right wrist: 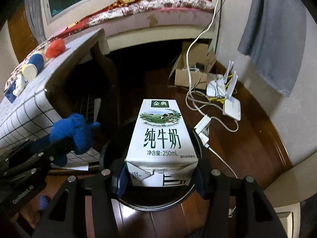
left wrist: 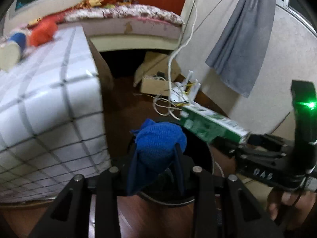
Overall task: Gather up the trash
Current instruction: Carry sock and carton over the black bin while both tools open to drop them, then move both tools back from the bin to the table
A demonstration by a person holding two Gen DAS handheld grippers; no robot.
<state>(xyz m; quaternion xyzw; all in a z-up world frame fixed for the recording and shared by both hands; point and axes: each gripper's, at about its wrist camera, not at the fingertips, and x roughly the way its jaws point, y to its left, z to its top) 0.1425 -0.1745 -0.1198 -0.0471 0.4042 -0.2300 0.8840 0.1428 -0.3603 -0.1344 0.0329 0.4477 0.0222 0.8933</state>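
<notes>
The milk carton is gripped by the right claw, long axis forward, directly above the black bin; a blue knitted ball is clenched in the left claw alongside.

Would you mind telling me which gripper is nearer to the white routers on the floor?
Right. The right gripper, holding the milk carton, sits on the routers' side of the black bin; the left gripper, holding blue knitted fabric, is beside the checked table.
</notes>
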